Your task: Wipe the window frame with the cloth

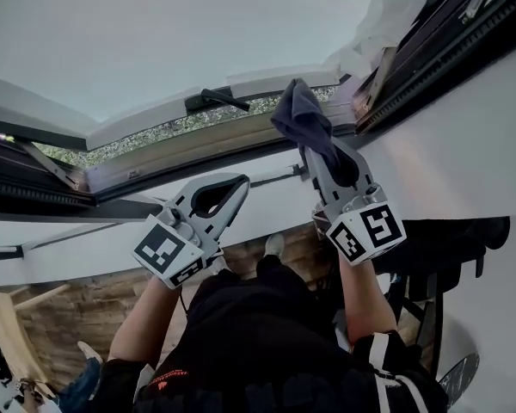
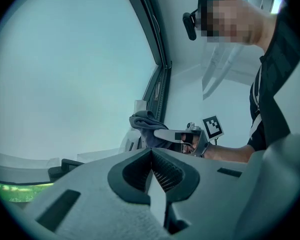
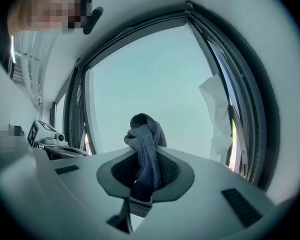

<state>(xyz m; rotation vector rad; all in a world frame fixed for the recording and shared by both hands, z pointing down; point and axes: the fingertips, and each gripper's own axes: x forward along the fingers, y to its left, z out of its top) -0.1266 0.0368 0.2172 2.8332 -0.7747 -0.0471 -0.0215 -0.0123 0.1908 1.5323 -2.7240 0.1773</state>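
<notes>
Up near the corner of the window frame (image 1: 228, 155), the right gripper (image 1: 316, 144) is clenching the dark cloth (image 1: 305, 114) in its fingers. The bunched end is hovering close to the frame, though I cannot tell whether it is touching. Lower down, the left gripper (image 1: 232, 186) is hanging idle, its fingers closed on nothing. The wiping step is probably just getting under way — next the cloth needs pressing on and dragging along the rail.

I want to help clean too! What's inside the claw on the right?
A dark blue-grey cloth, bunched up, pinched between the right gripper's shut jaws. Its top pokes out; the pinched part is hidden inside the jaws.
</notes>
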